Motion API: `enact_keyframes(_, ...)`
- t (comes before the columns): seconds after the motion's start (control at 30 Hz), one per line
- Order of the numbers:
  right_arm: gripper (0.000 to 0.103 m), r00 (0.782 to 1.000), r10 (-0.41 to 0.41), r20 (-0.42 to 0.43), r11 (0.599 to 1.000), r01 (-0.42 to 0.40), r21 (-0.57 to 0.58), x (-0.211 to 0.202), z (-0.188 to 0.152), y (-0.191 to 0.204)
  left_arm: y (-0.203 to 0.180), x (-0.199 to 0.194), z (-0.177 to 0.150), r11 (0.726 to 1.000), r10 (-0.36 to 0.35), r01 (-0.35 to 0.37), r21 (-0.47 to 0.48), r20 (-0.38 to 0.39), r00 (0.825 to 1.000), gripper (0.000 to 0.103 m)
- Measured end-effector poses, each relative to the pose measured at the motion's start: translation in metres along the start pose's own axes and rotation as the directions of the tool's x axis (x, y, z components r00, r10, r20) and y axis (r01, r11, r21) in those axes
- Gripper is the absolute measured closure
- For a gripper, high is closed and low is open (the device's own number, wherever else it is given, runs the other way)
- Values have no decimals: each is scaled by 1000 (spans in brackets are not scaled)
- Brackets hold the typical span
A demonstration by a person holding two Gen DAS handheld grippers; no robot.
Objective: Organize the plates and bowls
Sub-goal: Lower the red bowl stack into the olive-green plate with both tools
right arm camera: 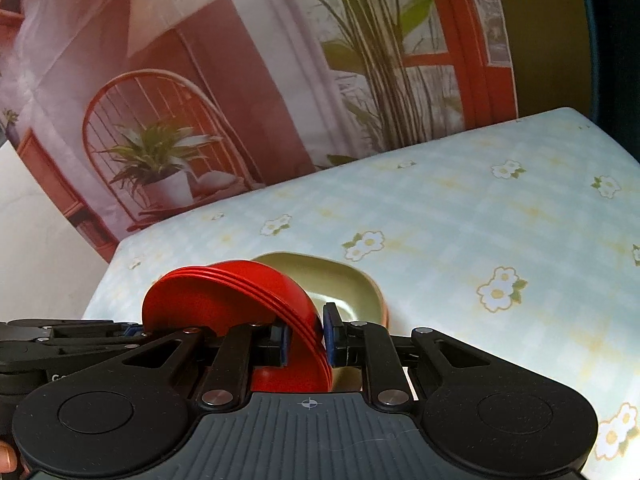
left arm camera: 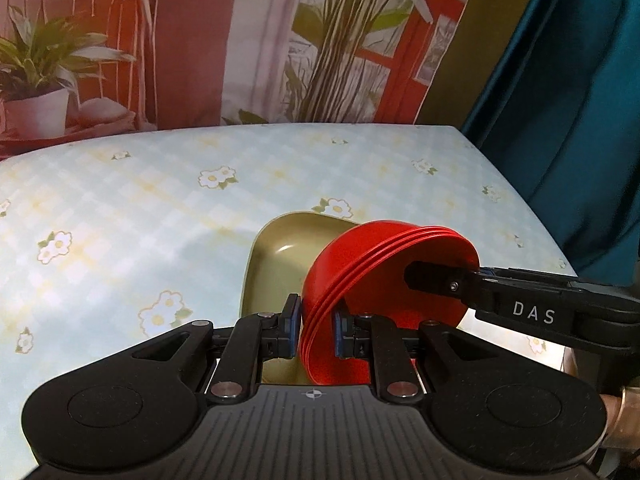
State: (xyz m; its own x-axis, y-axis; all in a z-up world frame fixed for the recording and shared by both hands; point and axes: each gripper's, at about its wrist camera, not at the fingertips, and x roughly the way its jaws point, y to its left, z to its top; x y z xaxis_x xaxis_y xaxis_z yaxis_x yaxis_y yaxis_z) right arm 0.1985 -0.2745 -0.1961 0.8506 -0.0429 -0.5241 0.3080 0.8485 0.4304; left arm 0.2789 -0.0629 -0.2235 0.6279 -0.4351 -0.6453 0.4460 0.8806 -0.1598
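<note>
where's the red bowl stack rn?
The red bowl stack is tilted on edge, its rim clamped by both the left gripper and the right gripper, close by the green dish.

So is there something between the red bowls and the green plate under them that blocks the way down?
Nothing visible. The stack of red bowls, held at its rim by the left gripper and the right gripper, hangs tilted over the green plate, whose visible inside is bare.
</note>
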Motion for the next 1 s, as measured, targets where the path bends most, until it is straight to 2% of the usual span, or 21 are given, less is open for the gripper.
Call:
enact_keyframes(0.37, 88, 999, 7, -40, 1000, -7, 17, 20, -1, -15, 3, 18, 3, 1000, -1, 1, -1, -40, 999, 86)
enact_keyframes(1.0, 88, 998, -9, -66, 999, 12, 40, 32, 3, -20, 7, 20, 4, 1000, -7, 6, -19, -32, 999, 86)
